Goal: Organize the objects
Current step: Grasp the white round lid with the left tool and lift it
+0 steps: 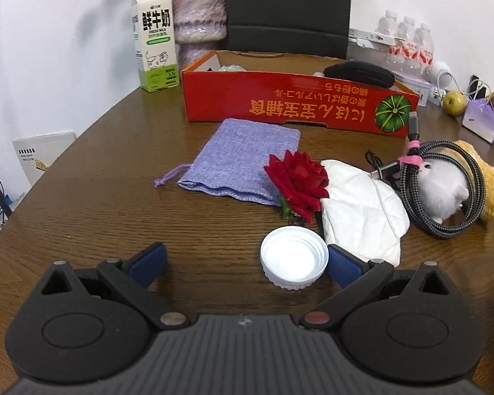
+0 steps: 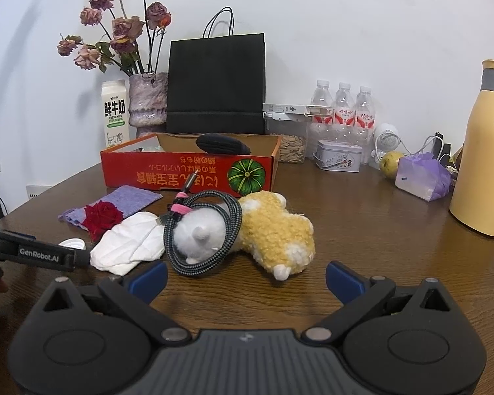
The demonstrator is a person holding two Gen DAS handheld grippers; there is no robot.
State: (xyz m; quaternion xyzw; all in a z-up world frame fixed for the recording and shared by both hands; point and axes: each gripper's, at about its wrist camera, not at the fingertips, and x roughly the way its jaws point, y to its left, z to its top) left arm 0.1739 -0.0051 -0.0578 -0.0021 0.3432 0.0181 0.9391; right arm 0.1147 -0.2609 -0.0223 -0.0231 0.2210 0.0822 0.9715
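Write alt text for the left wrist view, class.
Open tongs hover low over a wooden table, the right finger beside a white lid. Beyond lie a purple pouch, red rose, white tissue and orange box.

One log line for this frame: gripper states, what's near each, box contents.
left hand-held gripper: open, white lid by one finger | right hand-held gripper: open, before plush toy | orange box: black pouch inside

The table point(image 1: 82, 197) is seen as brown wood with fine grain and a soft shine. The pouch point(image 1: 243, 161) is rough woven cloth, the cap point(image 1: 293, 260) smooth ridged white plastic, the cable point(image 2: 202, 230) braided, the toy point(image 2: 276, 230) curly plush.
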